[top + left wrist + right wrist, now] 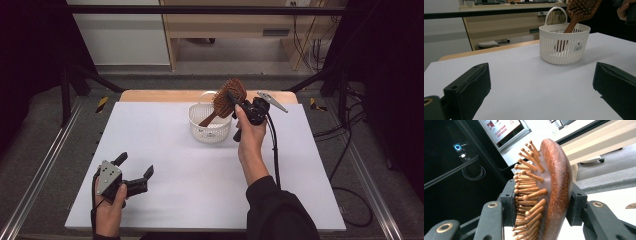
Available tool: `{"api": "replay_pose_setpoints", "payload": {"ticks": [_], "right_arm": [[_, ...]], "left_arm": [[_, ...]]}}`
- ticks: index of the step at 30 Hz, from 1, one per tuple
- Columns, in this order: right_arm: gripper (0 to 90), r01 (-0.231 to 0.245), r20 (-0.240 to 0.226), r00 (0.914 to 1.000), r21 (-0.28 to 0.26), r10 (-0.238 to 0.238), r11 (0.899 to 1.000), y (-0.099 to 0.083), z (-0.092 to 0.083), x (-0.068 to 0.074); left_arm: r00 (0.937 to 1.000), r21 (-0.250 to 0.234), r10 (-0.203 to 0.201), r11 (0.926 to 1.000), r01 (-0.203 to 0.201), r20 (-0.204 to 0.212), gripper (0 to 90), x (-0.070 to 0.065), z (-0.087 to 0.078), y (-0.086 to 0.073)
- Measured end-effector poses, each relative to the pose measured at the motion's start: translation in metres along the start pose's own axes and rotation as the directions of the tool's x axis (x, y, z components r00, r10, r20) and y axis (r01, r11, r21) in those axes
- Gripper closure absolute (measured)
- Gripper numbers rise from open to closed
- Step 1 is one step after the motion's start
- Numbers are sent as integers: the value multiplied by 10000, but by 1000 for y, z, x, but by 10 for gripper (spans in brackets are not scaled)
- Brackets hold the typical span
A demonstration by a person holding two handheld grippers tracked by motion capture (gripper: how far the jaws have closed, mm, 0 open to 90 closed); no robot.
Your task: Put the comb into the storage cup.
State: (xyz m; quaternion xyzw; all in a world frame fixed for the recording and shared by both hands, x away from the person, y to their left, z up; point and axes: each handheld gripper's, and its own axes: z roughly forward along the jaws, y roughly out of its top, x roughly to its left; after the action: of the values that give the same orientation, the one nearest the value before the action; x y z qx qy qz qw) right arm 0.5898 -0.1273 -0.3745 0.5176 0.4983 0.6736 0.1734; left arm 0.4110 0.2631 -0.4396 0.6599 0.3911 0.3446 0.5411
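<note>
A brown wooden hairbrush point(227, 97) stands tilted, its handle down inside a white slotted basket point(210, 131) at the far middle of the table. My right gripper point(239, 103) is shut on the brush head: one jaw presses the wooden pins, the other the smooth back point(556, 192). The left gripper view has the basket point(564, 46) ahead with the brush point(580, 10) leaning out of it. My left gripper point(136, 166) rests low at the near left, open, with only bare table between its pads point(471, 85).
A white sheet point(200, 170) covers the table, with a strip of wooden edge point(150, 95) behind it. Metal rails run along both sides. A cabinet and cables stand beyond the far edge. The right gripper's cable point(274, 150) trails back along the forearm.
</note>
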Motion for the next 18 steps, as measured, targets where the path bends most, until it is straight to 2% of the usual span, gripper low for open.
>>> {"api": "replay_pose_setpoints", "payload": {"ticks": [18], "right_arm": [[524, -142, 33, 9999, 56, 141, 9999, -19, 15, -1]], "left_arm": [[10000, 0, -12, 10000, 12, 49, 14, -1, 0, 0]]}}
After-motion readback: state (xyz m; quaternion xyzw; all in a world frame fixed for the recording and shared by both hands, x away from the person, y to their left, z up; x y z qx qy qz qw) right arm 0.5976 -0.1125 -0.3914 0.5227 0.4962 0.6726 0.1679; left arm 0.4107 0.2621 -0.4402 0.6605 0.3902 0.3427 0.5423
